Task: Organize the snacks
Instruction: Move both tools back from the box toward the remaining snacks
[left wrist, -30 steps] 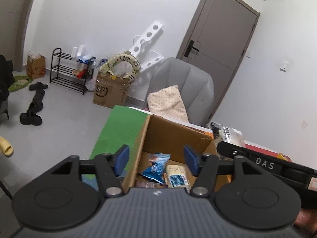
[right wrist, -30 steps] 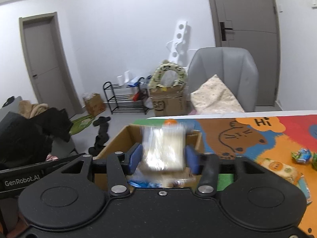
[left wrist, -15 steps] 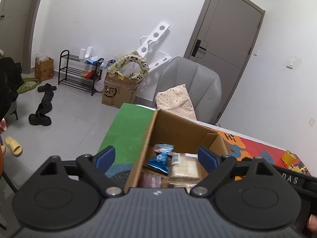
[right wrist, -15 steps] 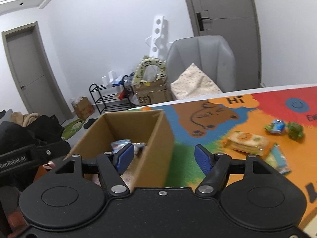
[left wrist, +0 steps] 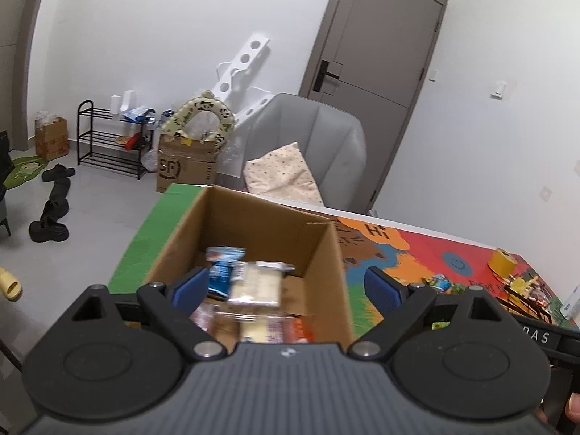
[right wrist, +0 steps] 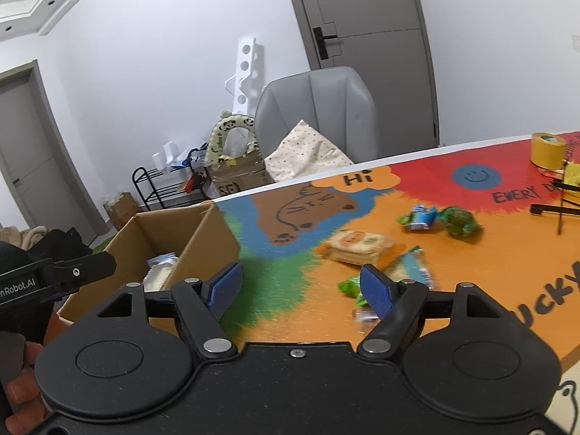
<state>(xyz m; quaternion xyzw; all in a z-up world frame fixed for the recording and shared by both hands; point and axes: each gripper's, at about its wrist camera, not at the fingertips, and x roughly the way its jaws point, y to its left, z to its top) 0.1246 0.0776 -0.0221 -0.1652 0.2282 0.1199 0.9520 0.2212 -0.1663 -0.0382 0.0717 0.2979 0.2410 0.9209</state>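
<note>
Both tools gape with nothing between their pads. The left tool (left wrist: 286,286) hangs over the cardboard box (left wrist: 328,253), whose blurred snack packets (left wrist: 253,282) are partly hidden by its body. Beyond the right tool (right wrist: 299,288), toward 1 o'clock, loose snacks (right wrist: 357,246) lie smeared on the table (right wrist: 489,253).
</note>
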